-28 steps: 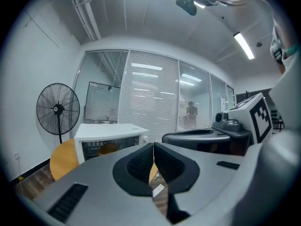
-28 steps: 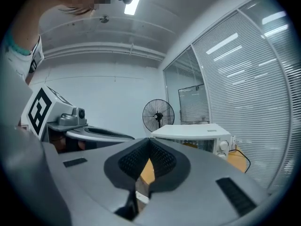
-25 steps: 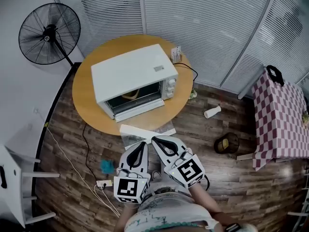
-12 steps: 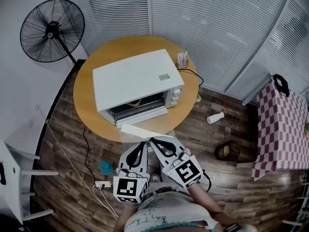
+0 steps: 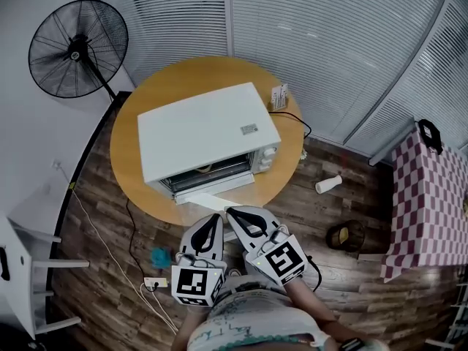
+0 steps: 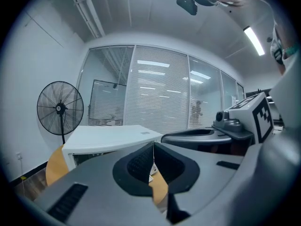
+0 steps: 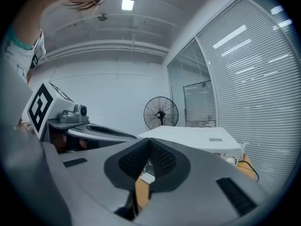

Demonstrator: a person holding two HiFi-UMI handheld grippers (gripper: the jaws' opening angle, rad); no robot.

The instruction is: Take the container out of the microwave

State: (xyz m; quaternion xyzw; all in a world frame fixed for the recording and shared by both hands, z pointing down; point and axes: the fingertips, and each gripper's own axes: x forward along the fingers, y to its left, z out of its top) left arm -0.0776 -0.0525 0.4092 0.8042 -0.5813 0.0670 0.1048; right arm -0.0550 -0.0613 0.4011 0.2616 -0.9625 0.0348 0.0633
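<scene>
L tongs [image 5: 216, 217] pressed together, nothing btwn them; R tongs [image 5: 231, 211] likewise closed tip to tip, empty. Both sit side by side low in head view, tips aimed at the microwave [image 5: 208, 130], near its folded-down door [image 5: 210, 194] but not touching it. Microwave stands on a round wooden surface [image 5: 128, 159]. Container [image 5: 207, 169] is inside the microwave's dark cavity, only a yellowish sliver showing, shape unclear. Fan [image 5: 77, 48] stands by the surface, upper left. White bottle [image 5: 328, 184] lies on the floor [image 5: 102, 240], right of the surface.
</scene>
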